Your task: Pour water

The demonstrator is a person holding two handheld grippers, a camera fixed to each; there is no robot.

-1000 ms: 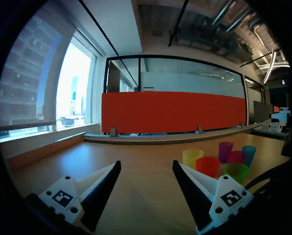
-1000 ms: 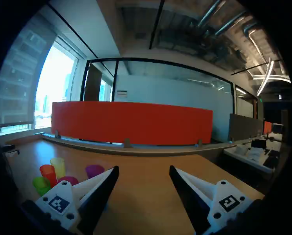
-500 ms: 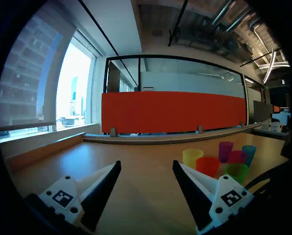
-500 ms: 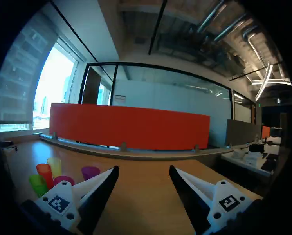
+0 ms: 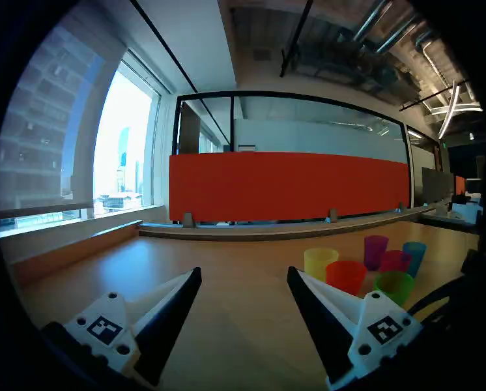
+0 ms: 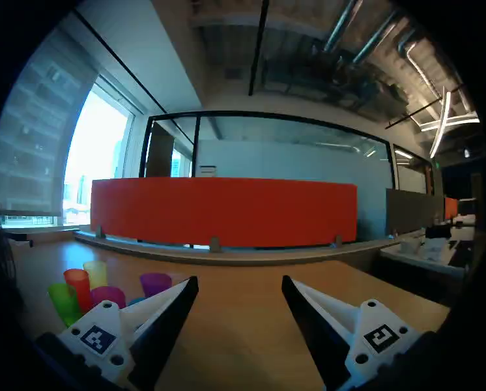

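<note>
Several coloured plastic cups stand close together on the wooden table [image 5: 243, 260]. In the left gripper view they sit to the right, just past my right finger: a yellow cup [image 5: 320, 262], an orange cup [image 5: 346, 275], a purple cup [image 5: 375, 251], a magenta cup [image 5: 394, 260], a blue cup [image 5: 414, 256] and a green cup [image 5: 393, 286]. My left gripper [image 5: 243, 280] is open and holds nothing. In the right gripper view the green cup [image 6: 63, 302], the orange cup [image 6: 79, 287], the yellow cup [image 6: 96, 274], the magenta cup [image 6: 108, 296] and the purple cup [image 6: 155, 283] stand at the lower left, partly behind my left finger. My right gripper [image 6: 240, 287] is open and holds nothing.
A long orange partition [image 5: 285, 184] runs along the table's far edge, with glass walls behind it. Big windows [image 5: 122, 156] line the left side. More desks with objects [image 6: 432, 244] stand to the right beyond the table edge.
The left gripper has stayed still. The right gripper view has shifted: it tilted upward and then turned slightly, so the cups sit a little differently at the lower left.
</note>
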